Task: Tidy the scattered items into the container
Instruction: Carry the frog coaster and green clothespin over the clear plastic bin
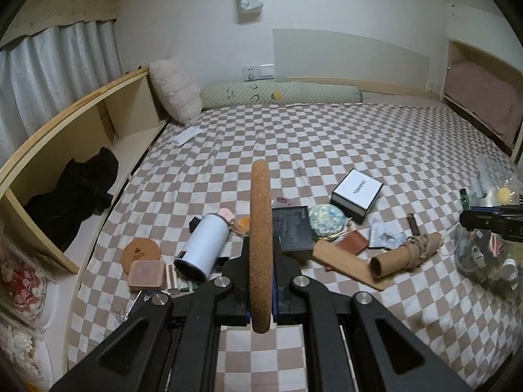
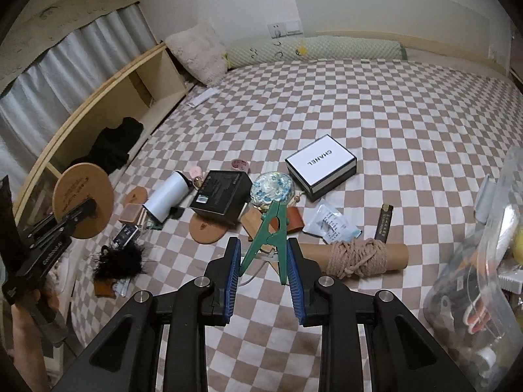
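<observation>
Left tool (image 1: 261, 261) pinches cork disc (image 1: 260, 245) edge-on.

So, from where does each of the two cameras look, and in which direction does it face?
Left wrist: sits behind the left gripper, faces across the checkered bed to the headboard wall; its jaws clamp a cork disc edge-on.
Right wrist: sits behind the right gripper, faces the same way; its jaws hold a green clothespin; the left gripper shows at left.
Shared: white box, rope-wrapped tube.
</observation>
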